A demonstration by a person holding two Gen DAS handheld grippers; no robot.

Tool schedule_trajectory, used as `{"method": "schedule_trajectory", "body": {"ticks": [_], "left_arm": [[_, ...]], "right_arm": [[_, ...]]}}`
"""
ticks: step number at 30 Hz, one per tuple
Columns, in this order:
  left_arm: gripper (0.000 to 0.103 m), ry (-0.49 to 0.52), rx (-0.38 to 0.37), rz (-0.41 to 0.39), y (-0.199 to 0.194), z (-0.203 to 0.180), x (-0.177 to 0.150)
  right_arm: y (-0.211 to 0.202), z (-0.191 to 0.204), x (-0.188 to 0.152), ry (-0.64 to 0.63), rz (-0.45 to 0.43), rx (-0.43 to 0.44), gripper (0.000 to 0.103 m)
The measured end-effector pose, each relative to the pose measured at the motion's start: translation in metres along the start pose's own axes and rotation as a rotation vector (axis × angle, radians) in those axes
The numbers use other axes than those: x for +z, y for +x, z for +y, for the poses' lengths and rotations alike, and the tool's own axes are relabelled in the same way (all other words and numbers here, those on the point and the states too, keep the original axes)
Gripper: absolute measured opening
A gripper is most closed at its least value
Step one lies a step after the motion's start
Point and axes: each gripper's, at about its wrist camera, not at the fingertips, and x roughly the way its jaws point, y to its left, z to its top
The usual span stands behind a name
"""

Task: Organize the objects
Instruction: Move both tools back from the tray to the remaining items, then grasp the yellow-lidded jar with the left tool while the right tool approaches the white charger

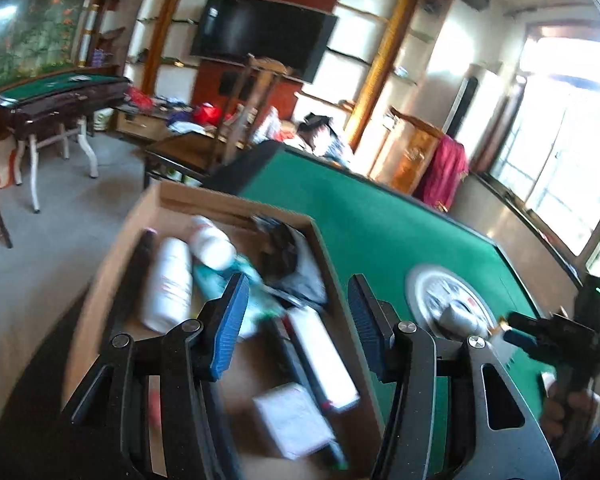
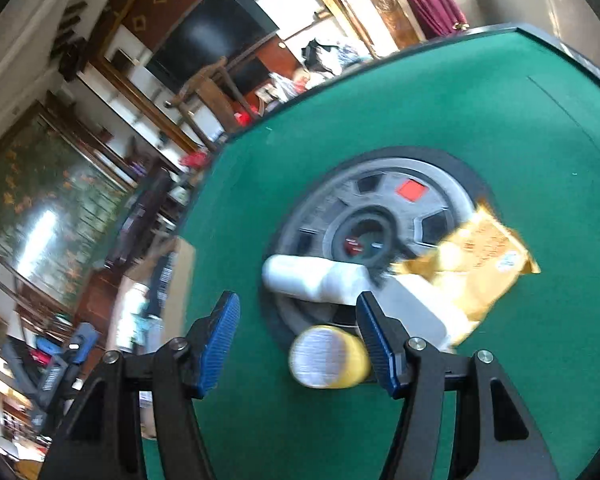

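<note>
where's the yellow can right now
In the right wrist view the yellow can lies on its side on the green table, low in the middle, at the grey centre disc's near edge, just below the white bottle.

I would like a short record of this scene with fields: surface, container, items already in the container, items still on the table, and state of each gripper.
surface: green felt table with a round grey hub in its middle
container: open cardboard box at the table's edge
in container: white bottles, dark pouch, flat white packets; other items too blurred to name
on table: white tube, yellow-capped jar, golden snack bag
left gripper: open, empty, over the box
right gripper: open, near the jar, nothing held
</note>
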Motion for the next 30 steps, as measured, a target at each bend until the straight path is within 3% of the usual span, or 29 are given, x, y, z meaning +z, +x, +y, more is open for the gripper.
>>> {"method": "schedule_trajectory", "body": {"ticks": [7,9,10,12,15,17,24,28,30], "left_arm": [[0.052,0.117,-0.079,0.060,0.008,-0.054,-0.015],[0.052,0.147,-0.103,0.081,0.009,-0.065,-0.018],[0.052,0.167,-0.122,0.094,0.011,-0.072,-0.020],[0.052,0.206,-0.159,0.117,0.013,-0.087,-0.023],[0.053,0.263,-0.228,0.172,0.021,-0.111,-0.030],[0.059,0.300,-0.248,0.214,0.030,-0.129,-0.038],[0.059,0.429,-0.193,0.310,0.065,-0.179,-0.070],[0.059,0.502,-0.122,0.316,0.080,-0.195,-0.084],[0.060,0.525,-0.076,0.303,0.087,-0.201,-0.091]], "right_arm": [[0.023,0.007,-0.014,-0.028,0.130,0.052,0.062],[0.024,0.009,-0.022,-0.015,0.188,0.133,0.063],[0.022,0.016,-0.026,-0.030,0.216,0.213,0.063],[0.014,0.018,-0.029,-0.044,0.207,0.250,0.063],[-0.008,0.010,-0.025,-0.056,0.118,0.178,0.063],[-0.023,0.001,-0.019,-0.061,0.059,0.122,0.063],[-0.060,-0.034,-0.004,0.011,-0.081,0.073,0.064],[-0.065,-0.048,0.003,0.018,-0.128,-0.054,0.067],[-0.058,-0.051,0.004,0.020,-0.109,-0.071,0.067]]}}
